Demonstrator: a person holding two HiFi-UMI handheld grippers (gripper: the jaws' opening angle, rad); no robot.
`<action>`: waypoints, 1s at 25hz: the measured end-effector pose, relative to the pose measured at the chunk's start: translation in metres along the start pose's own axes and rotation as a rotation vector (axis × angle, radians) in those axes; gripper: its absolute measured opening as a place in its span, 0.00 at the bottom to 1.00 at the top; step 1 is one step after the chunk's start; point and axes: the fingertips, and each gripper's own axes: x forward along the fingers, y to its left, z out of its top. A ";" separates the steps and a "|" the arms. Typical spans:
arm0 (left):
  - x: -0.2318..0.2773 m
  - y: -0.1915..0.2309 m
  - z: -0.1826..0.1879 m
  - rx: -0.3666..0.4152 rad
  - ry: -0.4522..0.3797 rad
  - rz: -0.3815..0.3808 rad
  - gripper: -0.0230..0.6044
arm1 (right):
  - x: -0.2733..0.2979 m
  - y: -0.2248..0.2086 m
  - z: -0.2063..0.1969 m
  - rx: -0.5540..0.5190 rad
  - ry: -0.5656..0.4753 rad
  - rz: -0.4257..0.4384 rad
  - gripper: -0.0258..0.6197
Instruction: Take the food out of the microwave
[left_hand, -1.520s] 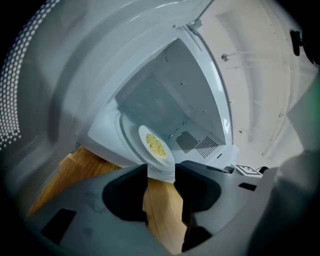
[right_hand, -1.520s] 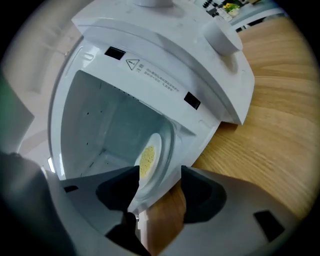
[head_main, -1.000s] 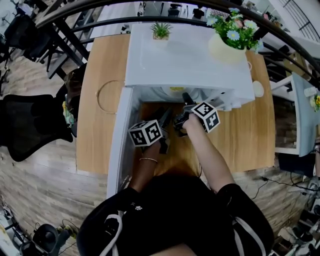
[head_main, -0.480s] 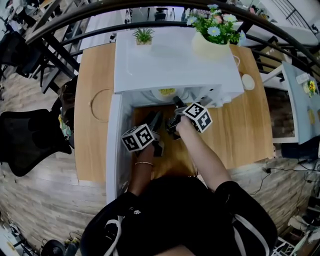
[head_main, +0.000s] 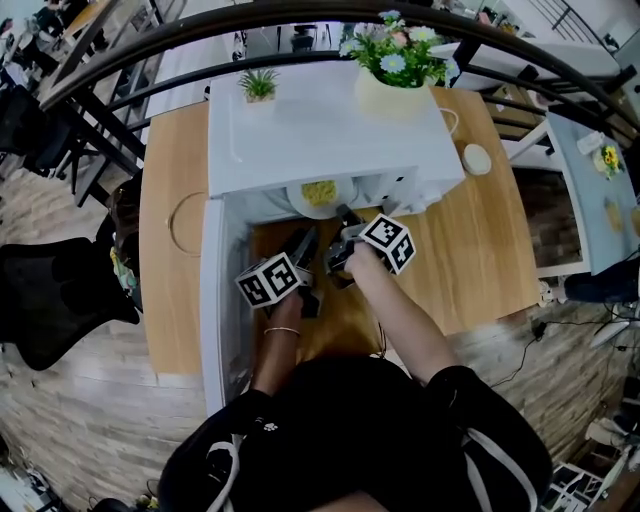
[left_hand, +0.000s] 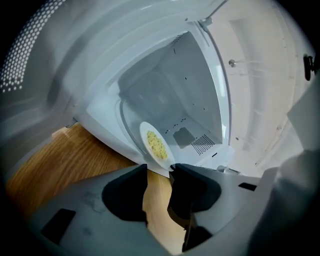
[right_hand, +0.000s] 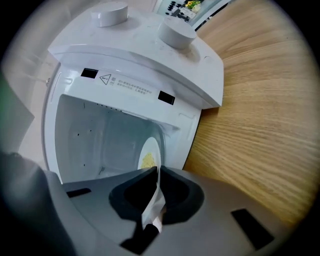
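Head view first: round white plate of yellow food right at the mouth of the boxy white microwave, poking out past the top's front edge. Clamped at the near rim by the right gripper, jaws pinched tight on it. Just beside, left gripper, jaws apart, gripping nothing. All parked on a light wooden table, white door hanging open on the left.

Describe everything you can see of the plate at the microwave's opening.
The plate is round, white and shallow, glossy like ceramic, with a small heap of yellow food at its centre. It sits at the open front of the white microwave, partly under its top. The right tool is shut on its near rim. The left tool is open close beside it, with no contact evident.
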 end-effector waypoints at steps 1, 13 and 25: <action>0.001 -0.001 -0.001 -0.004 0.001 -0.004 0.28 | -0.002 0.001 0.001 0.008 0.000 0.011 0.08; 0.019 -0.014 -0.021 -0.076 0.013 -0.064 0.31 | -0.031 -0.008 0.001 0.063 0.054 0.103 0.07; 0.016 -0.019 -0.037 -0.169 0.009 -0.081 0.16 | -0.053 -0.016 -0.004 0.075 0.077 0.118 0.07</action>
